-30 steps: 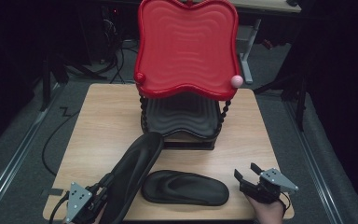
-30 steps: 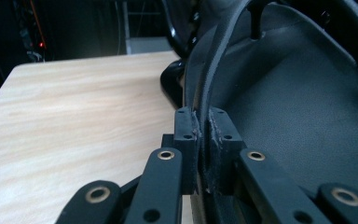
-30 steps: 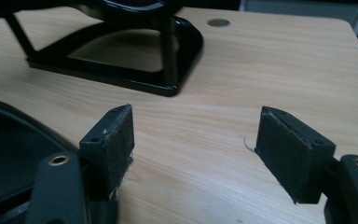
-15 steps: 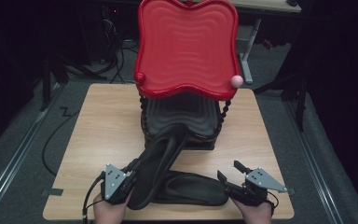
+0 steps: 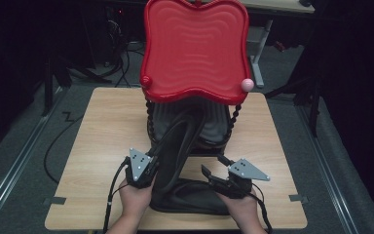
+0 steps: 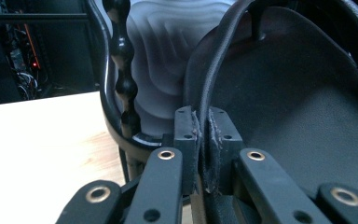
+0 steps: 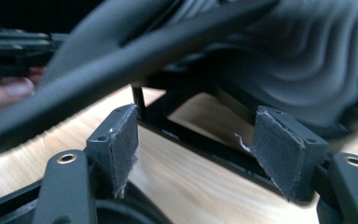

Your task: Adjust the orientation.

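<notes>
Dark floor and cables surround my pale wood-grain table point(image 5: 102, 126). At its near edge lies a flat black oval tray point(image 5: 195, 202), smooth and matte. A second black tray point(image 5: 175, 146) rises tilted from it toward the stand, its thin rim clamped between the closed jaws of my left gripper point(image 5: 148, 168); in the left gripper view the pads point(image 6: 193, 140) press either side of that rim. My right gripper point(image 5: 212, 176) hovers over the flat tray's right part, jaws spread wide with nothing between them. Beyond stands a tiered rack point(image 5: 195, 83): a glossy red top shelf with rippled surface and wavy outline, black beaded posts point(image 5: 234, 119), and a pink knob point(image 5: 246, 85).
</notes>
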The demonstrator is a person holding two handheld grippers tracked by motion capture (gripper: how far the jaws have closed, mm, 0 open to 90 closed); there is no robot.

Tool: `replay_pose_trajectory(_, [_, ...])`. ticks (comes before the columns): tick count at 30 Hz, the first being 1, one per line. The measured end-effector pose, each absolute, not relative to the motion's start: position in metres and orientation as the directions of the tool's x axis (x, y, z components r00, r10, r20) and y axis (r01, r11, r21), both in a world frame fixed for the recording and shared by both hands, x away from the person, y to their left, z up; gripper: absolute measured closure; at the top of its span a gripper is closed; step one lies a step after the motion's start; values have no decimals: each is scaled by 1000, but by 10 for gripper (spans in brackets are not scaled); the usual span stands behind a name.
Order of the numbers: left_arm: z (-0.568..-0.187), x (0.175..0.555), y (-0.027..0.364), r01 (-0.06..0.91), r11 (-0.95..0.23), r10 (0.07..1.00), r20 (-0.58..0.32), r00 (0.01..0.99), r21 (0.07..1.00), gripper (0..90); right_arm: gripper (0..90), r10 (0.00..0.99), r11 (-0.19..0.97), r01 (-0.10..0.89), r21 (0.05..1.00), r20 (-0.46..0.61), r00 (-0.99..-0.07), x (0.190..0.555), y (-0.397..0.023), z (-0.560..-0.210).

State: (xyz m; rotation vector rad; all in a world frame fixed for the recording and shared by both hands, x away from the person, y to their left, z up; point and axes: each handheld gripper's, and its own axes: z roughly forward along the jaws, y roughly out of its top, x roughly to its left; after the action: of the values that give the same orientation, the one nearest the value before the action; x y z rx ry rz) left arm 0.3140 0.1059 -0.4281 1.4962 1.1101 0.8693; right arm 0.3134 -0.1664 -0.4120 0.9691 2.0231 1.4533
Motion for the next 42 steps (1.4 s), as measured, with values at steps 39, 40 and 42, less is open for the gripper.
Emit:
replay_pose_trajectory(39, [-435,345,102,173,-54,968,10,250,983,771,761,739,257,156,954,-90,-668,352,-95,-412])
replay_pose_trajectory(40, [-436,345,104,159,-53,965,10,261,986,760,764,743,256,160,953,-88,-664,353,-95,-414])
replay_pose_trajectory(42, [-435,345,105,148,-53,959,9,282,988,723,780,753,244,174,954,-73,-654,357,-98,-417])
